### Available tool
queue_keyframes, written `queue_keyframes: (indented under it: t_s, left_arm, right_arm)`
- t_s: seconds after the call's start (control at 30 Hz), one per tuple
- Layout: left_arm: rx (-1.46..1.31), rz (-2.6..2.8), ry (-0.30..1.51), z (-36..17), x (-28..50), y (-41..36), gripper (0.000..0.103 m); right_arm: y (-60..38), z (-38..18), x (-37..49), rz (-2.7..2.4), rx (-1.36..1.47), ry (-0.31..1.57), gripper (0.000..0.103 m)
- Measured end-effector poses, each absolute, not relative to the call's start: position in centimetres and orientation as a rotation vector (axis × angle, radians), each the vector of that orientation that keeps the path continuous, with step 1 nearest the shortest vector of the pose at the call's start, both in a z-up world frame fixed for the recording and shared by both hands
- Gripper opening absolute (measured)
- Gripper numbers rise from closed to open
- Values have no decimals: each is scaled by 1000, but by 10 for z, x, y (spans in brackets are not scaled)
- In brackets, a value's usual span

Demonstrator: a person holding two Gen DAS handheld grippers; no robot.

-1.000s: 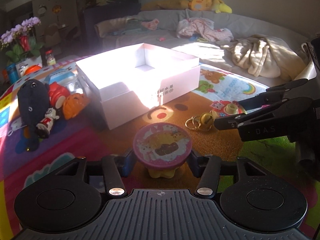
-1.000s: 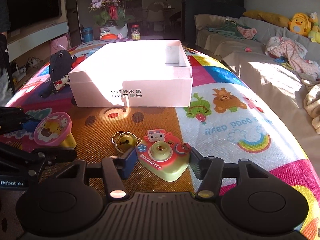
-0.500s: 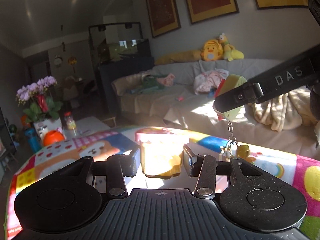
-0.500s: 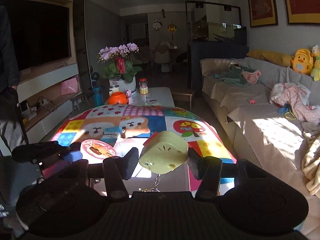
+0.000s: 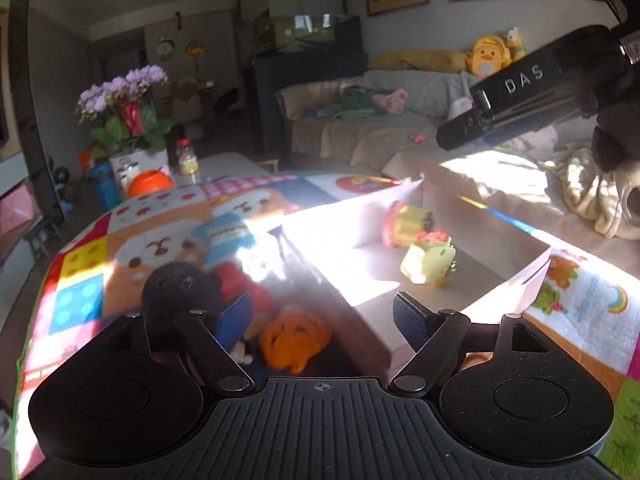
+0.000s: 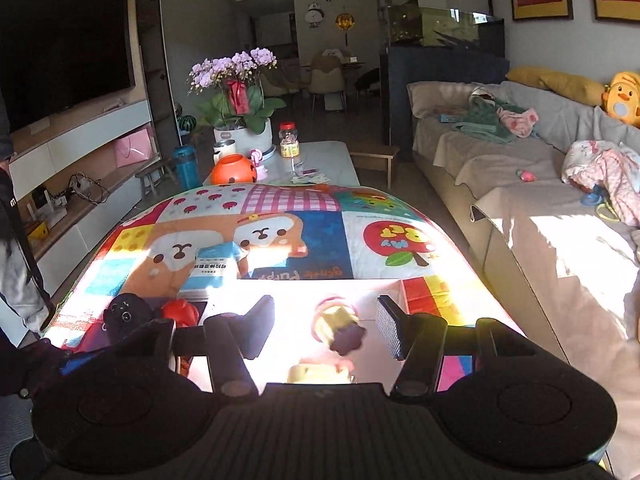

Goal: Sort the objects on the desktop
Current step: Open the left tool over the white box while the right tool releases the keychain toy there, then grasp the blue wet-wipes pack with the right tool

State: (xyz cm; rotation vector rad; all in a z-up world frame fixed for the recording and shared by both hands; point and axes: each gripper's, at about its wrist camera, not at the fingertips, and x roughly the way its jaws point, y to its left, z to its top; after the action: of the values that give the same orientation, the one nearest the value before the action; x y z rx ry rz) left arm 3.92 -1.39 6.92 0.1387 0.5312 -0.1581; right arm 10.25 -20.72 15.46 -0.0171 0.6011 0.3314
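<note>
The white box (image 5: 532, 276) lies open below both grippers. Inside it, on its side, is the yellow cup toy with the pink lid (image 5: 404, 222), and the yellow toy camera (image 5: 428, 262) lies next to it. My left gripper (image 5: 322, 312) hovers over the box's near wall, its jaws opening with nothing between them. My right gripper (image 6: 324, 316) is open above the box. Under it lie the cup toy (image 6: 336, 324) and the toy camera (image 6: 316, 374), neither one held. One of its fingers (image 5: 480, 128) reaches in from the upper right in the left wrist view.
Left of the box on the colourful mat lie a black plush (image 5: 176, 284), a red toy (image 5: 240, 280) and an orange toy (image 5: 296, 340). A blue-and-white packet (image 6: 216, 264) lies beyond the box. A flower pot (image 6: 240, 136), an orange ball (image 6: 234, 170) and a sofa (image 6: 520, 184) lie further off.
Both grippers lifted their toys off the mat and moved over the box. The left let go of the cup toy, the right of the toy camera. Both toys now lie in the box.
</note>
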Motion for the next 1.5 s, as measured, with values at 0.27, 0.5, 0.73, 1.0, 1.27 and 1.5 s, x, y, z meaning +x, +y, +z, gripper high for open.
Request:
queue_keyframes:
  t_s: [0.27,0.5,0.73,1.0,1.27,1.5]
  left_arm:
    - [58,-131,598,38,12,30,92]
    - [-104,-110,633,34,22,60,95]
    - [-179,-123,730,21,28,79,96]
    - [-172,-172,732,17,21,78,98]
    - [-118,-223,714,22,10,59,100]
    - [-66,-202,708,22,9,47,100]
  right_arm:
    - [-111,158,136,502,16,734,53]
    - [-1,123,237,454,-58,911,62]
    - [32,72,289,329,-133,981,75]
    - [16,68,290,333,-79,986,51]
    - [-58,174,165,624,-6,781,51]
    - [-152,157,55,605,-10,814,51]
